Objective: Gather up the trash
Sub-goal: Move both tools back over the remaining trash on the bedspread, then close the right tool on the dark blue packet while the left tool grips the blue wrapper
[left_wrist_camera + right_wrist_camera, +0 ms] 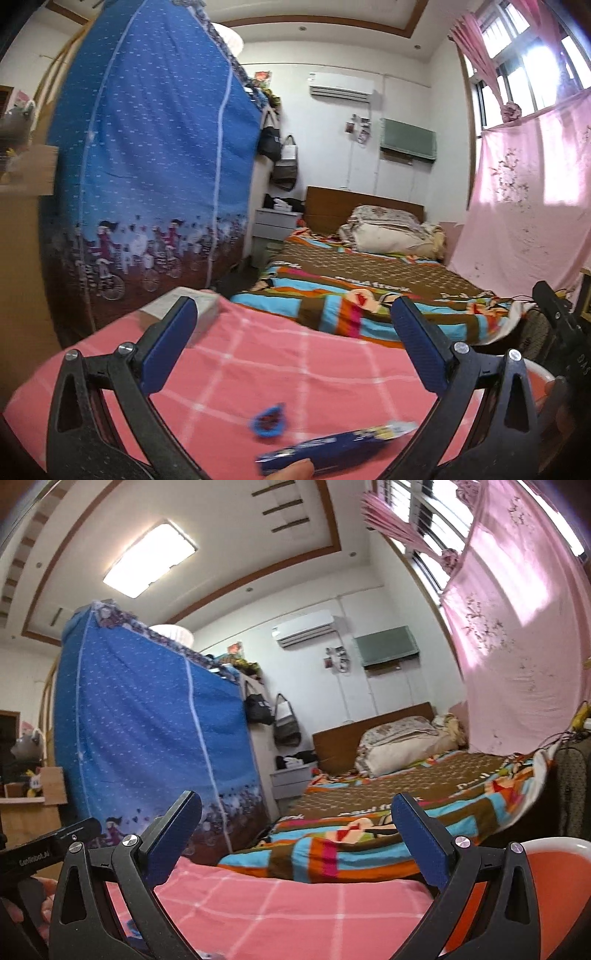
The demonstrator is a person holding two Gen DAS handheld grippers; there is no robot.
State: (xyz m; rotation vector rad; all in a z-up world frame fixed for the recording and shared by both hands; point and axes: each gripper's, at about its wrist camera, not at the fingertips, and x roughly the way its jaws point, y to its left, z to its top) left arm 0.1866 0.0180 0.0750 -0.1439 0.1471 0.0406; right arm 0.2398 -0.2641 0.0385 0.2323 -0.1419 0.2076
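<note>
In the left wrist view a long blue wrapper (332, 448) and a small crumpled blue wrapper (268, 422) lie on a pink checked cloth (258, 369), low in the frame. My left gripper (291, 317) is open and empty, raised above them and pointing out over the cloth. My right gripper (295, 812) is open and empty, above the same pink cloth (295, 904). A sliver of blue shows at the bottom left of the right wrist view (133, 928); I cannot tell what it is. An orange basin with a white rim (554, 867) sits at the right.
A grey box (201, 304) rests at the cloth's far left edge. Beyond is a bed with a striped blanket (369, 288), a tall blue fabric wardrobe (147, 166) on the left, a pink curtain (528, 192) on the right.
</note>
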